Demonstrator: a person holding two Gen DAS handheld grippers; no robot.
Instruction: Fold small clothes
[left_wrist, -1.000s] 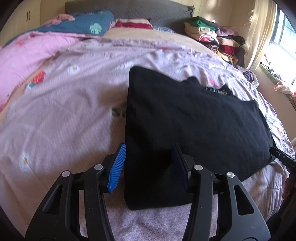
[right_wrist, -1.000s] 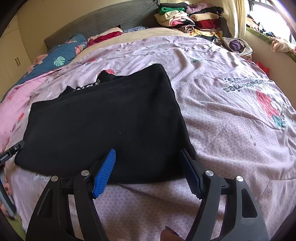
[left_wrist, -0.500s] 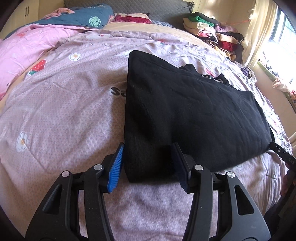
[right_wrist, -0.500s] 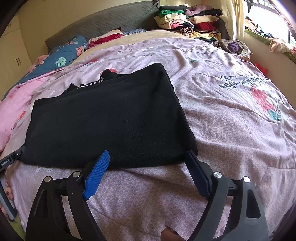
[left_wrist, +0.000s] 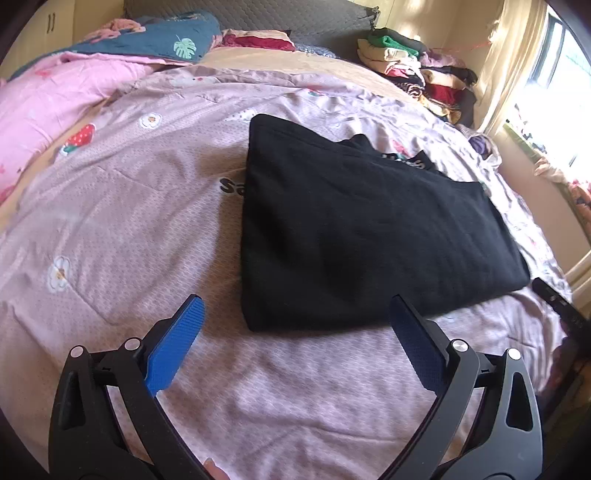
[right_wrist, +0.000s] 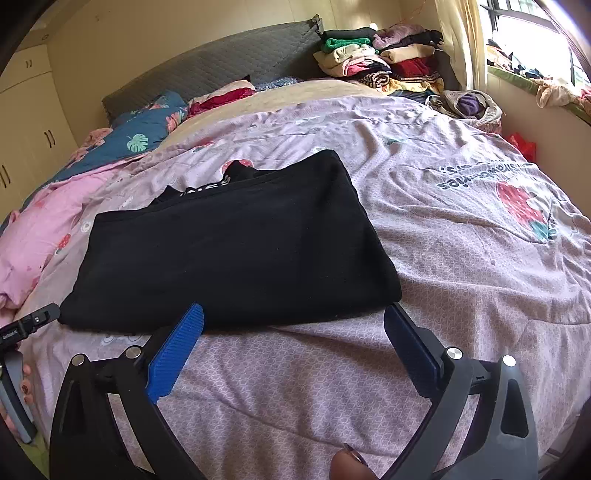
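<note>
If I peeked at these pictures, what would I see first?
A big black folded garment lies flat in the middle of the pale purple bedspread with strawberries and flowers on it. Near the camera, the left tool and right tool are opening their blue pads, with nothing between them. A colourful pile of clothes sits by the headboard.

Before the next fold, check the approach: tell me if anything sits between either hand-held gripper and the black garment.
Nothing visible does. The folded black garment lies alone on the pink bedspread; only bare bedspread separates it from the opening left hand-held gripper and right hand-held gripper.
</note>
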